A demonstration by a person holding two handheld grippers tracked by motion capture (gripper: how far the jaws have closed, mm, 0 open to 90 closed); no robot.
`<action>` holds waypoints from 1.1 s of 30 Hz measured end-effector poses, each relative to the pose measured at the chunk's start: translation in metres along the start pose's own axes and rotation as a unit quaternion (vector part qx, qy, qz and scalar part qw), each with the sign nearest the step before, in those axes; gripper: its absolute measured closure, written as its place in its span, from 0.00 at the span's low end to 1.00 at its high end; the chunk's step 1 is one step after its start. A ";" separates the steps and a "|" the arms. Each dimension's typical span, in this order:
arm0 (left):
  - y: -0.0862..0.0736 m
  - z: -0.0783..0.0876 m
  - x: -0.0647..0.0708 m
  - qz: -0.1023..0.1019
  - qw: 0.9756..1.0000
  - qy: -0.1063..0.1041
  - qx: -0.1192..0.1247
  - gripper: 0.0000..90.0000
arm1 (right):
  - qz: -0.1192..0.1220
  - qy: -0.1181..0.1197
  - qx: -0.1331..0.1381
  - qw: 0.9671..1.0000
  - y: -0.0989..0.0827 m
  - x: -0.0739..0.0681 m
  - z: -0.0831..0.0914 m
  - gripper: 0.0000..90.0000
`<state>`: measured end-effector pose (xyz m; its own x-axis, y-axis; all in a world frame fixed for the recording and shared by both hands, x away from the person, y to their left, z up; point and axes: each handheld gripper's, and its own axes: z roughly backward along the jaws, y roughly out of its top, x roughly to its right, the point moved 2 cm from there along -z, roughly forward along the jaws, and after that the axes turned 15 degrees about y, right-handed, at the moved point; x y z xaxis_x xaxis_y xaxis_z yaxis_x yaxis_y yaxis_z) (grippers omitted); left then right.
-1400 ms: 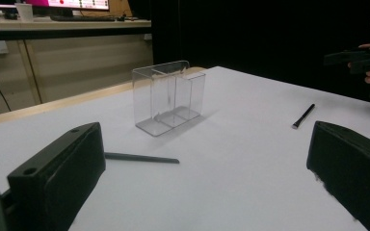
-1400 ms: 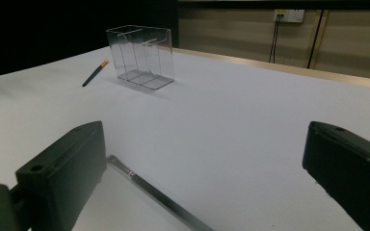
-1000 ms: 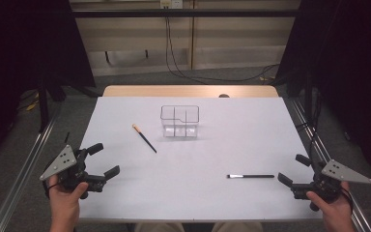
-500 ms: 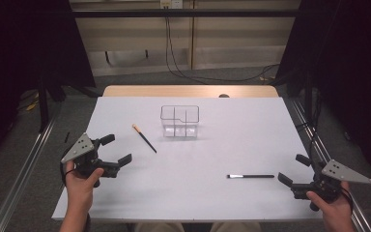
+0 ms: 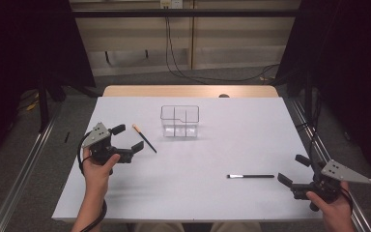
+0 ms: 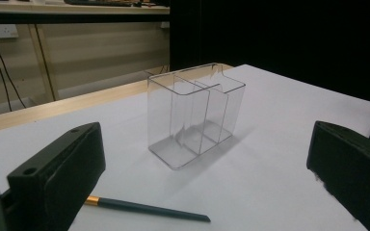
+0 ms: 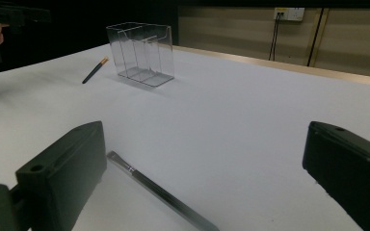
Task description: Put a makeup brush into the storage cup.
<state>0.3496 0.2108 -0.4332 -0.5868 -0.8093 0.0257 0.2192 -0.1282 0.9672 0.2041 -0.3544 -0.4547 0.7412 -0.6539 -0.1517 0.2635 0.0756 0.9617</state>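
A clear plastic organizer [image 5: 180, 122] with compartments stands upright on the white table [image 5: 222, 145], toward the back middle; I also see the organizer [image 6: 192, 115] and the organizer [image 7: 141, 53] in the gripper views. A dark brush with an orange end [image 5: 144, 138] lies left of it, seen as the brush [image 6: 147, 209] low between my left jaws. My left gripper [image 5: 128, 137] is open just left of that brush, holding nothing. A black-handled brush [image 5: 250, 176] lies at the front right, the same brush [image 7: 159, 192] near my right jaws. My right gripper [image 5: 293, 170] is open right of it.
The table's wooden far edge [image 5: 188, 91] borders a floor with cables [image 5: 183, 67]. Metal rails [image 5: 24, 179] run along both sides of the table. Dark curtains stand at left and right. A wall socket [image 7: 290, 13] is on the back wall.
My left gripper has moved forward and right from the table's front left corner to just beside the orange-ended brush. The right gripper has stayed put.
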 end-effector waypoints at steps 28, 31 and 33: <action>0.003 -0.040 -0.007 0.021 0.999 0.037 -0.004 0.00 | 0.002 0.003 -0.003 1.000 0.000 0.000 -0.001 0.01; 0.003 -0.042 -0.007 0.021 0.999 0.042 -0.006 0.00 | 0.001 0.004 -0.003 1.000 0.000 0.000 -0.001 0.01; 0.003 -0.044 -0.007 0.018 0.999 0.047 -0.008 0.00 | 0.001 0.003 -0.003 1.000 0.000 0.000 -0.001 0.01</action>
<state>0.3885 0.1914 -0.4419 -0.5031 -0.8634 0.0368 0.2516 -0.1055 0.9621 0.2041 -0.3537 -0.4551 0.7459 -0.6487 -0.1510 0.2653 0.0815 0.9607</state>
